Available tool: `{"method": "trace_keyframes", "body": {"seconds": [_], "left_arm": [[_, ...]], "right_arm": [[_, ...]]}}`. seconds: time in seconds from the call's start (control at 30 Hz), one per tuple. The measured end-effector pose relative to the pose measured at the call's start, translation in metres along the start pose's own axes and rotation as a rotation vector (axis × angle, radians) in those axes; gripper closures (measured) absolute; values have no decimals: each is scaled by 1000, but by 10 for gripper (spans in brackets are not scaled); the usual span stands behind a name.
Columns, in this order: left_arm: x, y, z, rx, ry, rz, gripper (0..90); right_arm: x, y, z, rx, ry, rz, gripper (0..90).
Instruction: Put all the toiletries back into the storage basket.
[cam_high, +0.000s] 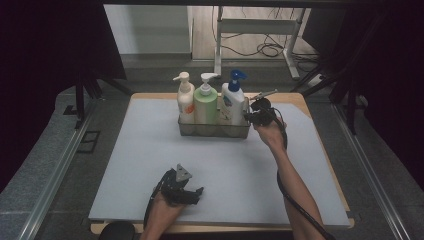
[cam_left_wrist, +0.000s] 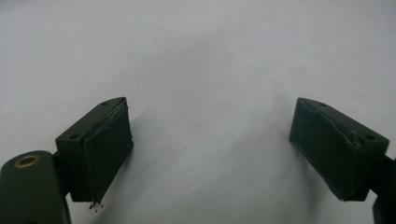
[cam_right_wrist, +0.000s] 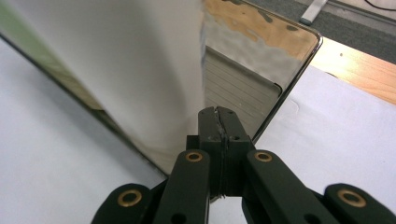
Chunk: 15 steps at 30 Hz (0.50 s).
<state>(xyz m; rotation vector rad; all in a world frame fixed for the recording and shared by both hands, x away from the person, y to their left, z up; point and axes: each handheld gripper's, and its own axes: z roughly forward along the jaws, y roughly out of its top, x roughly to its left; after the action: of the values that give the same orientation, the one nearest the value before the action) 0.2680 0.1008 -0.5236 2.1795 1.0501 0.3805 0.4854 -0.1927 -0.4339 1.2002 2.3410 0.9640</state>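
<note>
- The right gripper (cam_high: 248, 116) is pressing its jaws together against the right end of a clear bin (cam_high: 214, 129) holding three pump bottles (cam_high: 205, 102) at the desk's (cam_high: 150, 150) far side.
- The left gripper (cam_high: 196, 195) is resting near the front edge, jaws wide apart.

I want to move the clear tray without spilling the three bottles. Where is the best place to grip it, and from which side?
Probably its right end wall, approached from the right: that thin upright rim suits two jaws, and the white bottle with the blue pump blocks the inside. The right gripper is already there, jaws closed; whether they pinch the wall is unclear.
</note>
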Motion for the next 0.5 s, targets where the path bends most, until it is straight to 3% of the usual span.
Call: {"method": "trace_keyframes", "body": {"seconds": [0.5], "left_arm": [[0,0,0,0,-1,-1,125]], "right_arm": [[-7,6,25,25,5,21,898]]}}
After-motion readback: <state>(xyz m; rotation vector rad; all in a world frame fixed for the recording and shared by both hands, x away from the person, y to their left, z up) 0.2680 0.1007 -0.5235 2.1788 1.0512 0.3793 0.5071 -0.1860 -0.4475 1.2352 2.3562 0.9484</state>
